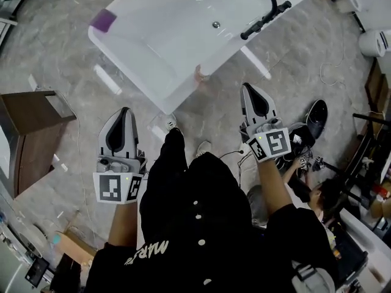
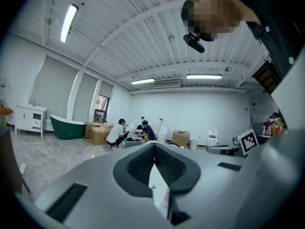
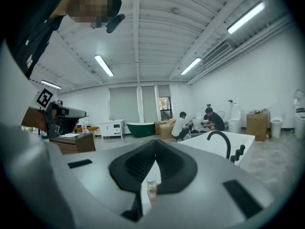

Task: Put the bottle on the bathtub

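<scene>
White bathtub cropped, pinkish bottle tiny

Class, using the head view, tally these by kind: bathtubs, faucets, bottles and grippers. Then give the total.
Bathtub: 1
Faucet: 1
Bottle: 1
Left gripper and right gripper: 2
Total: 5

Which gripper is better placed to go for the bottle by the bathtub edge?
Right, most likely. The right gripper sits nearer the bottle at the bathtub edge than the left gripper does. Both are shut and empty.
</scene>
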### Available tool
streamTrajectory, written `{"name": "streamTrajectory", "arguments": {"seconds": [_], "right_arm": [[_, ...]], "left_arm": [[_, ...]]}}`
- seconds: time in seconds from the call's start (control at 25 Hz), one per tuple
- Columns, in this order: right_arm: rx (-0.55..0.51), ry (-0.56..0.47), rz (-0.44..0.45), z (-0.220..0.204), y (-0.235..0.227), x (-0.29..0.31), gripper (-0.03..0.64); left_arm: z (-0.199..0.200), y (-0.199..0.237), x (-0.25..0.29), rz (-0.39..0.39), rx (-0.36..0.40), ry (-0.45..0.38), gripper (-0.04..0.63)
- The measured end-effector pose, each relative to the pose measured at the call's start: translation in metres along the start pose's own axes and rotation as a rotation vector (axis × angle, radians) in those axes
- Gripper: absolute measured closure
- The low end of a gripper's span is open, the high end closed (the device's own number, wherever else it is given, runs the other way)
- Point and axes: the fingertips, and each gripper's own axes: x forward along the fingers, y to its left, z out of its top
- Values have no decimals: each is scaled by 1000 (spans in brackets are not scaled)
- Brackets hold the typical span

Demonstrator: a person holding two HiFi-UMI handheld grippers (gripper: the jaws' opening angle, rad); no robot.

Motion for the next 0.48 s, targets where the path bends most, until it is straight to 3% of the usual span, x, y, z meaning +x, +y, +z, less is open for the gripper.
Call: {"name": "streamTrajectory", "arguments": {"seconds": [0.16, 0.48], "right_arm": [[1, -63, -47, 51, -7, -19, 627], [-17, -138, -125, 111, -19, -73, 626]], "left_arm": [[13, -9, -6, -23, 18, -6, 584], [45, -14, -32, 33, 30, -69, 584]]}}
